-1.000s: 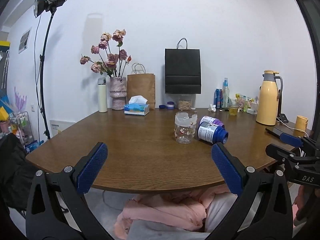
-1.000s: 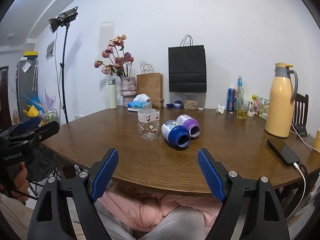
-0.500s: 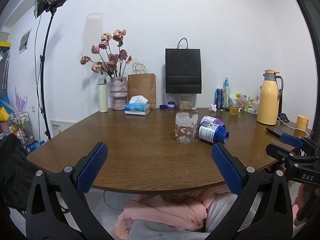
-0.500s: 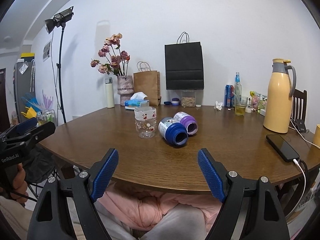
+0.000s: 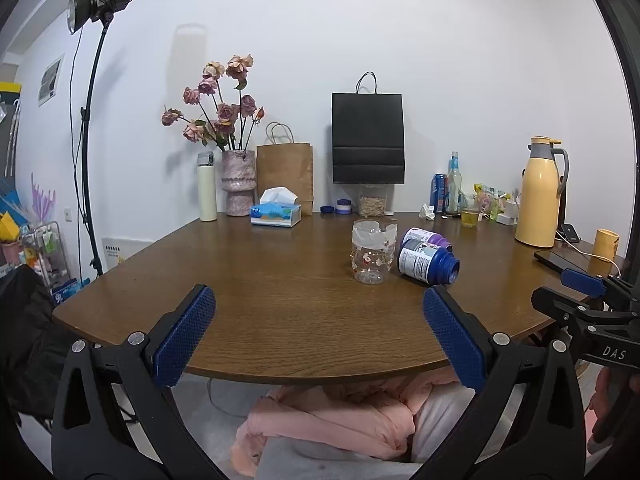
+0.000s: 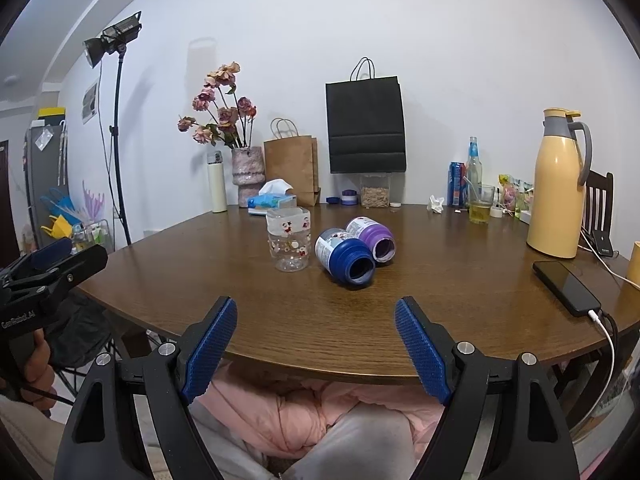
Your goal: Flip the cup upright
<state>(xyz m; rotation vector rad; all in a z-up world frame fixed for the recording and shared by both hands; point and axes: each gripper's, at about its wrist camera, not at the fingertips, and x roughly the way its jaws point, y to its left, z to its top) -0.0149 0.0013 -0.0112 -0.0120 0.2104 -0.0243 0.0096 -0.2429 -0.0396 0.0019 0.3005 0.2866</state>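
A blue cup (image 5: 428,265) (image 6: 346,258) lies on its side on the brown table (image 5: 280,312) (image 6: 460,320), its mouth toward me. A purple cup (image 5: 425,237) (image 6: 370,236) lies on its side just behind it. A clear cup with red patterns (image 5: 372,256) (image 6: 289,243) stands to their left. My left gripper (image 5: 318,334) is open and empty at the table's near edge, well short of the cups. My right gripper (image 6: 316,346) is open and empty at the near edge, in front of the blue cup.
Along the back stand a flower vase (image 5: 238,188), white flask (image 5: 207,186), tissue box (image 5: 276,212), brown bag (image 5: 285,172), black bag (image 5: 368,138), jar, can and bottles. A yellow jug (image 6: 558,184) and a phone (image 6: 566,288) on a cable lie at the right.
The right wrist view has shifted slightly, the cups sitting a little higher and closer in it. The left view is nearly unchanged. Both grippers stay open.
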